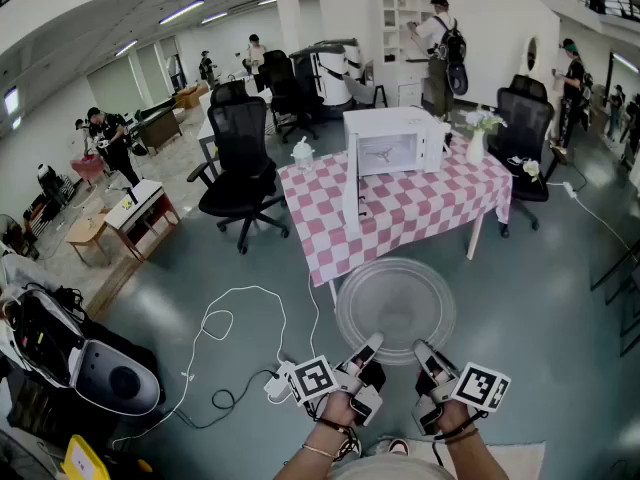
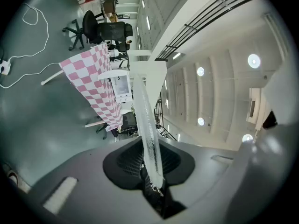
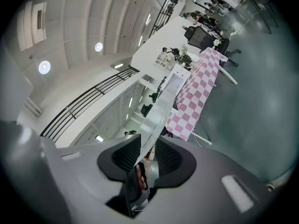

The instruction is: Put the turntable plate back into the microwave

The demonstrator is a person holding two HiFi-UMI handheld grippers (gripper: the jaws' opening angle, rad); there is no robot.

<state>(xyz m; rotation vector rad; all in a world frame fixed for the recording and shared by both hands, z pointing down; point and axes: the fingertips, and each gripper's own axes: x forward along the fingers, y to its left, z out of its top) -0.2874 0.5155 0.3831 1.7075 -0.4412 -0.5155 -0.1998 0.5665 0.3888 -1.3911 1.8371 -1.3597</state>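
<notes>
I hold the clear glass turntable plate [image 1: 395, 306] flat in the air over the floor, short of the table. My left gripper [image 1: 368, 349] is shut on its near rim at the left, and my right gripper [image 1: 425, 353] is shut on the near rim at the right. In the left gripper view the plate [image 2: 146, 120] runs edge-on between the jaws of the left gripper [image 2: 153, 174]. The right gripper view shows the plate's rim [image 3: 158, 113] between the pads of the right gripper [image 3: 138, 164]. The white microwave [image 1: 392, 140] stands on the checkered table [image 1: 400, 213] ahead, its door [image 1: 352, 186] swung open.
A white cable [image 1: 235, 313] and a power strip [image 1: 277, 383] lie on the floor to my left. Black office chairs [image 1: 240, 158] stand beside the table, one [image 1: 522, 128] at its right. A vase of flowers [image 1: 478, 133] and a white jug [image 1: 303, 153] sit on the table. People stand far behind.
</notes>
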